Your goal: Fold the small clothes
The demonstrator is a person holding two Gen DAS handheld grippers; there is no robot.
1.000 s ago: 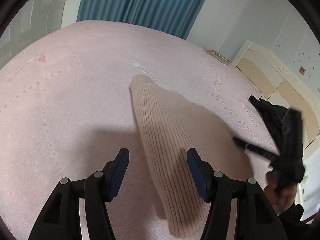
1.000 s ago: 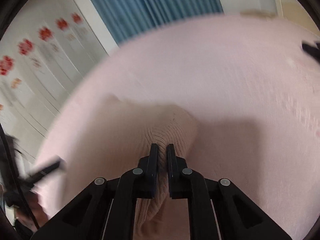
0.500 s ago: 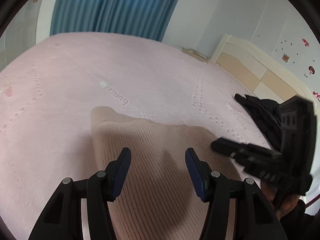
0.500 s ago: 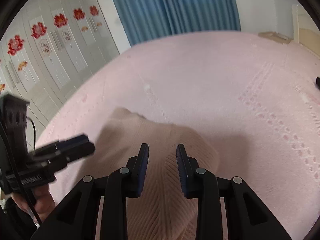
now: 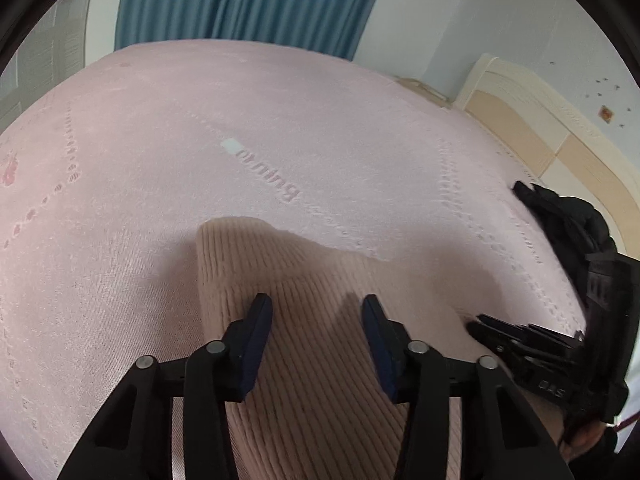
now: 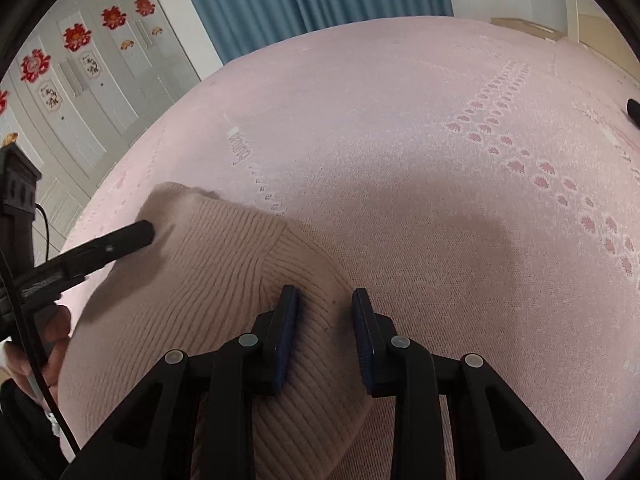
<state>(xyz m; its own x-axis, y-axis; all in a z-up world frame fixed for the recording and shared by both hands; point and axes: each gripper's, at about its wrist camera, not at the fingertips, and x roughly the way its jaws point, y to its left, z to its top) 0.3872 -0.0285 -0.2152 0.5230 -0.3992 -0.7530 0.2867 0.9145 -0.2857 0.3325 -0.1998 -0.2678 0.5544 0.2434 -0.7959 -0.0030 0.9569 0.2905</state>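
A beige ribbed knit garment point(image 5: 304, 264) lies on the pink bedspread point(image 5: 200, 120). My left gripper point(image 5: 316, 312) hovers over its far left part. The jaws are closing, with flat cloth under the gap and nothing pinched. In the right wrist view the same garment point(image 6: 208, 264) spreads to the left. My right gripper point(image 6: 324, 296) stands open over its right edge, gripping nothing. The left gripper's fingertips point(image 6: 132, 236) show there at the garment's far left corner. The right gripper point(image 5: 492, 328) shows at the right of the left wrist view.
A black garment point(image 5: 560, 220) lies at the bed's right side near the cream headboard point(image 5: 540, 132). Blue curtains point(image 5: 248, 0) hang beyond the bed. White wardrobe doors with red flower stickers point(image 6: 80, 60) stand to the left. A hand point(image 6: 52, 344) holds the left gripper.
The right gripper was shut on a fold of the garment and has opened, letting it go. The left gripper has moved along the garment toward its far edge, and its jaws have narrowed.
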